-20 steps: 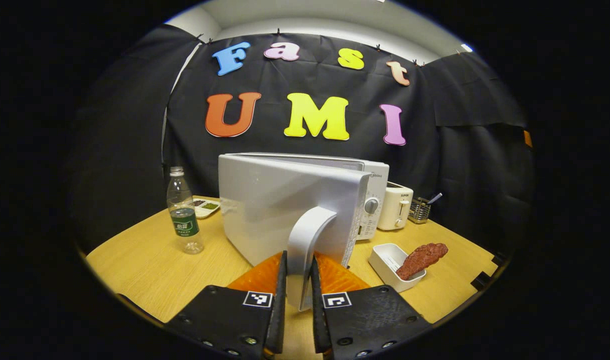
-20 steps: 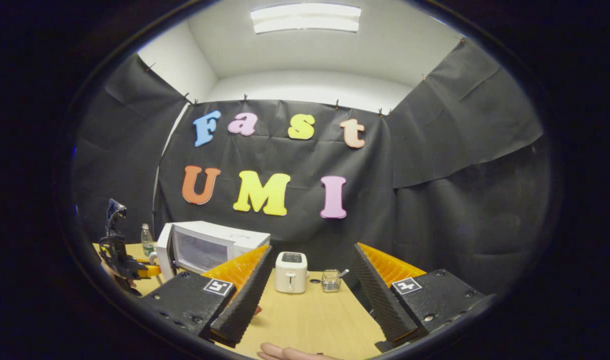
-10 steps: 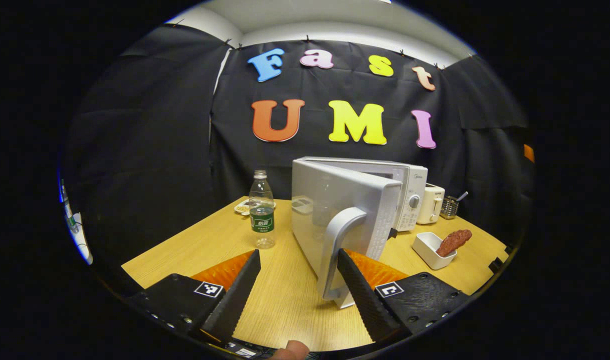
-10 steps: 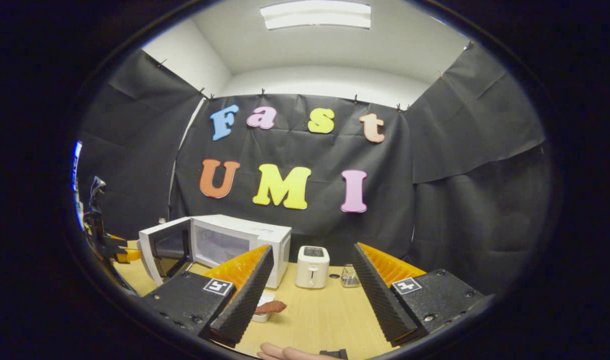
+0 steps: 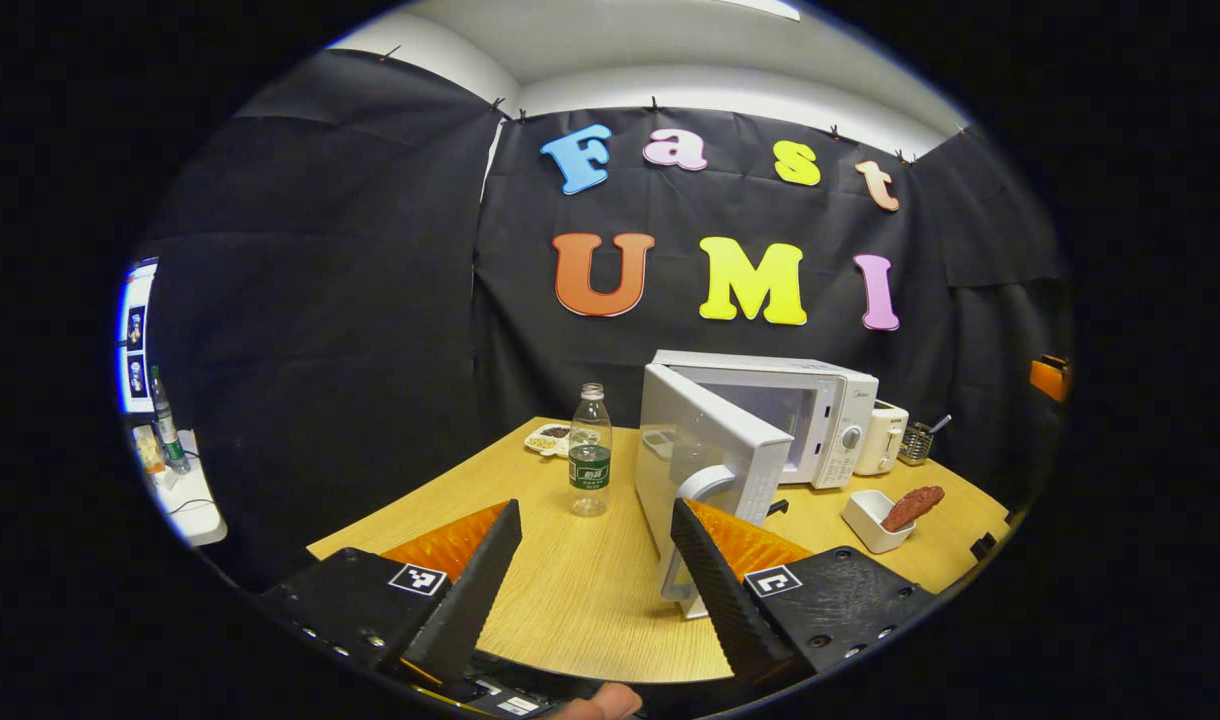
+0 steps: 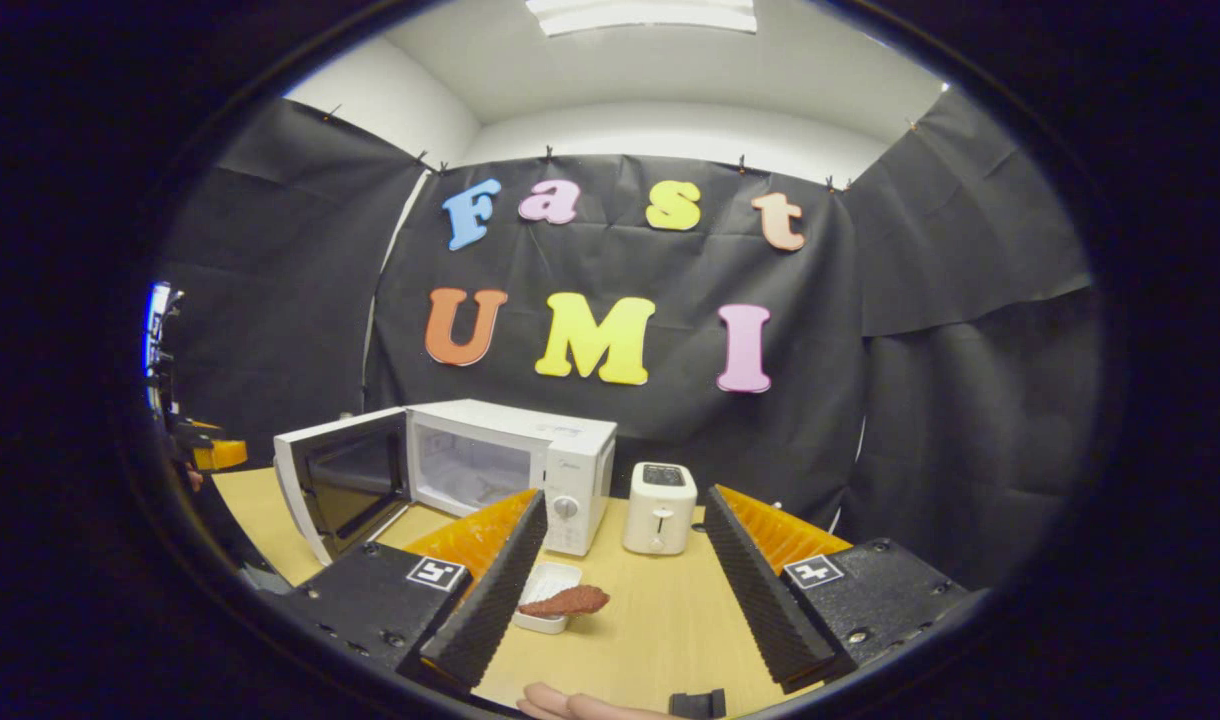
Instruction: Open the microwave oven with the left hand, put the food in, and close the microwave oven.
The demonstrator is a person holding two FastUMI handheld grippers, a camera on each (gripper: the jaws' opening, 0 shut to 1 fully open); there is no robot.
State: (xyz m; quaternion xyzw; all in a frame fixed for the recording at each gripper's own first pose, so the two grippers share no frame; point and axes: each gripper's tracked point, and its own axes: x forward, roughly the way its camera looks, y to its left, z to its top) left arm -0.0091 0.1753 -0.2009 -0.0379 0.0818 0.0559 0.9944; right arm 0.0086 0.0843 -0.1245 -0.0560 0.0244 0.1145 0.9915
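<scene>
Step in hand, as judged: door-opening done, food transfer not yet begun. In the right gripper view the microwave (image 6: 515,465) sat left of centre on the table (image 6: 650,630), its door (image 6: 342,485) swung wide to the left, cavity exposed and apparently bare. In the left gripper view the same door (image 5: 705,455) stood edge-on at centre, handle (image 5: 692,530) toward the camera.

Left gripper (image 5: 595,580): jaws wide apart, nothing between them. The right finger crossed in front of the handle in the picture; contact could not be told, and only one finger was near it, so no grip.

Right gripper (image 6: 620,585): jaws also wide apart, holding nothing, poised above the table at lower centre of the frame.

Food (image 6: 565,601): reddish-brown piece lying across the rim of a small white dish (image 6: 542,585), just in front of the microwave's control panel, low and left of centre in the right gripper view, beside that gripper's left finger. In the left gripper view food (image 5: 913,506) and dish (image 5: 868,518) were at lower right, well apart from the left gripper.

Next move, judged: right gripper descends to the food, straddles it, closes across its narrow width, then carries it left into the cavity. The piece overhangs the dish, so a pinch could tip the dish.

Toaster (image 6: 658,508) beside the microwave; bottle (image 5: 590,463) left of the door.
</scene>
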